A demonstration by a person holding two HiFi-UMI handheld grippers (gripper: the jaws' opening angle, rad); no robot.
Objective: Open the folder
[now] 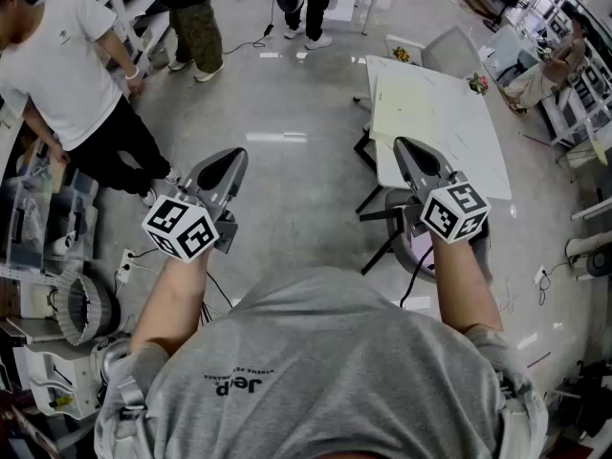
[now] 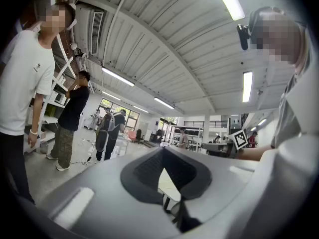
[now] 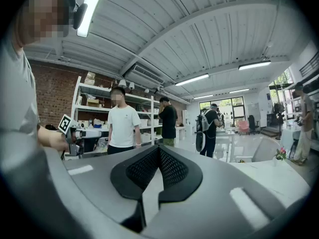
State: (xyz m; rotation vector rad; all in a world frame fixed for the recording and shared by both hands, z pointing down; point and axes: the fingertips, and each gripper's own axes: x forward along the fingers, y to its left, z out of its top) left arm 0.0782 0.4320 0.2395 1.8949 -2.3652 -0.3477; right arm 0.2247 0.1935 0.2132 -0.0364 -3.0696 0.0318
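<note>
I hold both grippers level at chest height, well above the floor. In the head view my left gripper (image 1: 230, 157) and my right gripper (image 1: 401, 145) point forward, side by side. Each is shut with its tips touching and nothing between them. The left gripper view (image 2: 162, 149) and the right gripper view (image 3: 158, 147) show the same closed tips. A white table (image 1: 478, 151) stands ahead on the right, beyond the right gripper. A large pale flat sheet (image 1: 421, 113) lies on it. I cannot tell whether it is the folder.
A person in a white shirt (image 1: 67, 65) stands close on the left by shelves and boxes (image 1: 38, 228). Others stand farther back (image 1: 196, 17). A grey chair (image 1: 454, 51) sits behind the table, and another chair (image 1: 402, 228) under its near edge. Cables (image 1: 134, 261) lie on the floor.
</note>
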